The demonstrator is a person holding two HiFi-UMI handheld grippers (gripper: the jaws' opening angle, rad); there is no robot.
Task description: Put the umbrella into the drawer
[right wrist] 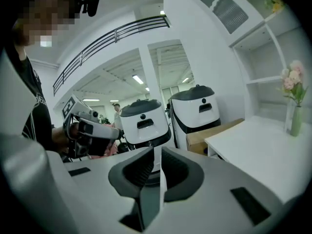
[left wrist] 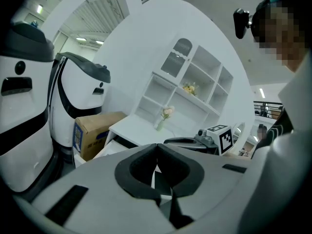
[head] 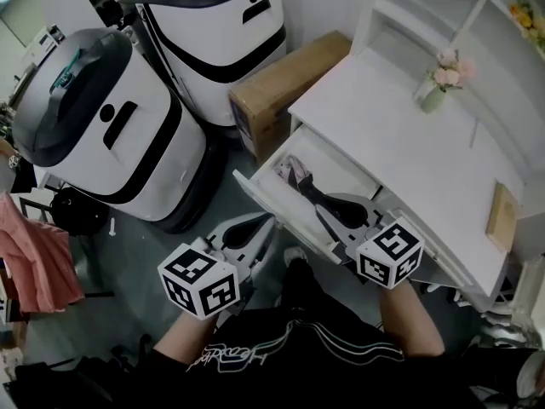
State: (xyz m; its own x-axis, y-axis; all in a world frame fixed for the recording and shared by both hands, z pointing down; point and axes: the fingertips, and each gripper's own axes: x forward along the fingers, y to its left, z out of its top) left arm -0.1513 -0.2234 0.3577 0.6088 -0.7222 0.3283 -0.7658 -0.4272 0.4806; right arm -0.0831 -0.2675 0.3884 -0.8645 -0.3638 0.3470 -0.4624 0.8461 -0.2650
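Note:
The folded umbrella [head: 298,175], pinkish with a dark handle, lies inside the open white drawer [head: 266,201] of the desk [head: 409,152]. My right gripper [head: 334,211] hovers over the drawer's front part, above the umbrella's handle end. In the right gripper view its jaws [right wrist: 155,152] stand a thin slit apart with nothing between them. My left gripper [head: 254,230] hangs just outside the drawer's front, lower left of it. Seen from the left gripper view, that gripper [left wrist: 157,146] has its tips touching and holds nothing. Each gripper view shows the other gripper [left wrist: 195,140] [right wrist: 92,130].
Two white-and-black machines [head: 102,126] [head: 221,32] stand left of the desk, with a cardboard box [head: 281,88] against its side. A vase of pink flowers [head: 438,83] and a tan board [head: 502,216] sit on the desktop. A pink cloth [head: 34,262] hangs far left.

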